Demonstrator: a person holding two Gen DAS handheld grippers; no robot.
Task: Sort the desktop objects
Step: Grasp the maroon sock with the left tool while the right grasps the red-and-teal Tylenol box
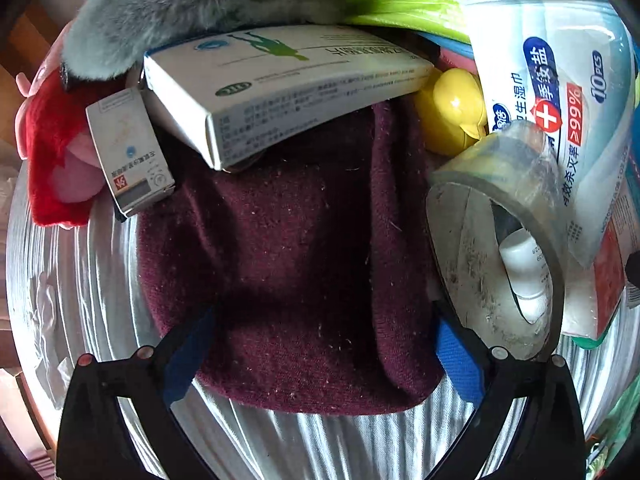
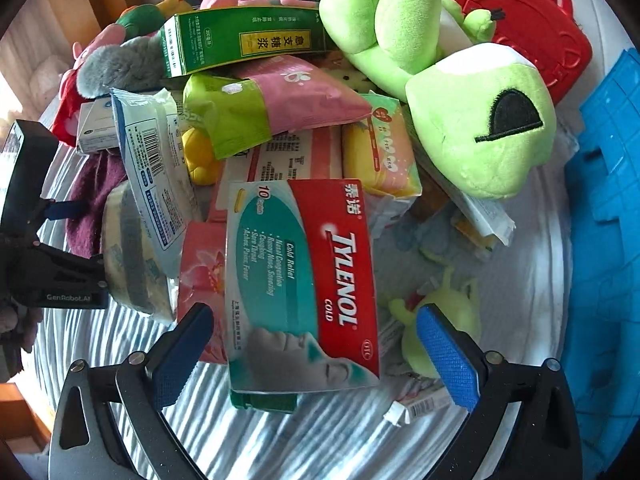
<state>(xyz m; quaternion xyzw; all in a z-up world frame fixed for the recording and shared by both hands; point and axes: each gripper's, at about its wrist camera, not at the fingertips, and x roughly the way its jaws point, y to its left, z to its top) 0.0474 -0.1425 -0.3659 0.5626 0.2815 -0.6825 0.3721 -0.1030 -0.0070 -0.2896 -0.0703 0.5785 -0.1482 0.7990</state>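
Left tool [image 1: 318, 354]: jaws spread wide, blue pads either side of the near hem of a dark maroon knitted cloth [image 1: 288, 264], nothing pinched yet. The cloth lies flat on the striped grey-white desk covering [image 1: 320, 440].

Right tool [image 2: 316, 354]: jaws equally wide, straddling the near end of a red-and-teal Tylenol carton [image 2: 304, 280], not gripping it.

Risks, left side: the cloth's far edge runs under a white cardboard medicine box [image 1: 280, 88]; a small white box [image 1: 130, 152] leans beside it. Pulling the cloth would likely tip both. A clear roll of tape [image 1: 500, 248] stands on edge just right of the cloth and could roll.

Risks, right side: the carton rests on other packets, so it could skid; farther back, the lime green plush frog [image 2: 476, 120] tops a loose heap.
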